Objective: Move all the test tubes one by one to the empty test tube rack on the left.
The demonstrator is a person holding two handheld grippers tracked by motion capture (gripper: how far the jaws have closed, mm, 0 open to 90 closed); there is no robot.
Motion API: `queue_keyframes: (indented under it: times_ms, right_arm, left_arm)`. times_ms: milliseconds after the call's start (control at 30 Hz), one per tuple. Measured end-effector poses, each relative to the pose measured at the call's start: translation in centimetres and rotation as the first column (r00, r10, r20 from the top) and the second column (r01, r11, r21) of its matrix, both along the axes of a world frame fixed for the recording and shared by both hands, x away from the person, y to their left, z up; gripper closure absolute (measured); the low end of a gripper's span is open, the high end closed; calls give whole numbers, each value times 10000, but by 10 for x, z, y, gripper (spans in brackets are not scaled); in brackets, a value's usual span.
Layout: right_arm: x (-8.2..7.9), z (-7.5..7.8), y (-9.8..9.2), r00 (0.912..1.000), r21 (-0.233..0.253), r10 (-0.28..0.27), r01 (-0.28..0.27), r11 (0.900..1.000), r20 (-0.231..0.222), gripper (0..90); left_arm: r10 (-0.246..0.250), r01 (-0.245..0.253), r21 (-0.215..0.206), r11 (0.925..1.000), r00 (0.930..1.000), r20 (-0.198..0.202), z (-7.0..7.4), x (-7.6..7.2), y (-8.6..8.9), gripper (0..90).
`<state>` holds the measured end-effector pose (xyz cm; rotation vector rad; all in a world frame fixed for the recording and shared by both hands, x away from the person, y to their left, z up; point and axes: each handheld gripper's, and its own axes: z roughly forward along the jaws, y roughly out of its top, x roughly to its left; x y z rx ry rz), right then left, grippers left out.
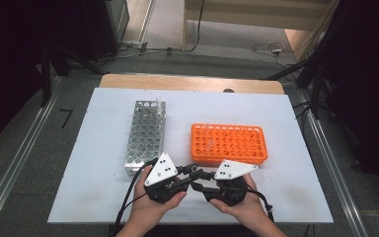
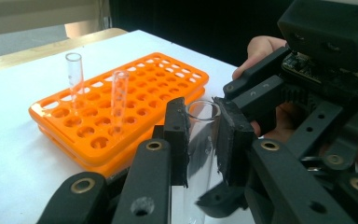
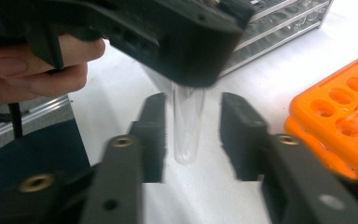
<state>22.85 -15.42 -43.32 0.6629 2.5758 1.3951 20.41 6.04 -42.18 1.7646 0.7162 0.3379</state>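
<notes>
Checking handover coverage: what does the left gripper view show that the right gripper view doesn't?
Left gripper view: the tube's open rim clamped between the left pads, and two tubes standing in the orange rack.
Right gripper view: the tube's rounded bottom hanging between the open right jaws, and the metal rack.
Both: the same tube and the orange rack.

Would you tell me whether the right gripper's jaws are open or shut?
Open: the right gripper has its jaws standing apart from the clear glass test tube.
</notes>
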Motion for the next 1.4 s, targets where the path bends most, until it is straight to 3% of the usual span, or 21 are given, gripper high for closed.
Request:
queue_keyframes:
  times_ms: [133,200,267,500,667,800,967,1200,1400]
  right_arm:
    - [1,5,-10,9995,277,-172,164,9995,273,282]
    - [2,7,-15,9976,255,-473,461,9986,501,112]
    - [4,9,-21,9957,312,-726,709,9970,580,0]
    - [11,13,-51,9919,854,-1144,1094,9903,555,0]
    - [13,12,-71,9869,828,-1473,1418,9864,650,0]
    - [13,9,-85,9877,836,-1484,1440,9860,497,0]
    - [11,2,-100,9812,637,-1895,1869,9803,377,0]
    - [7,-3,-117,9687,330,-2415,2399,9702,580,0]
    - [10,-3,-127,9625,454,-2601,2573,9653,764,0]
  left_arm:
    - [134,-134,-28,9999,9999,-3,1,2,5,758]
    - [164,-164,-87,9998,9999,-4,2,4,7,758]
    - [275,-275,-117,9996,9996,-8,3,6,10,758]
    - [664,-665,-226,9975,9978,-31,4,12,22,758]
    - [917,-917,-243,9955,9958,12,7,18,31,758]
    - [1149,-1147,-334,9928,9933,68,10,24,37,758]
    - [1356,-1351,-416,9900,9907,96,14,31,45,758]
    - [1638,-1630,-526,9852,9864,104,20,42,55,758]
    - [1829,-1818,-550,9818,9830,151,26,54,59,758]
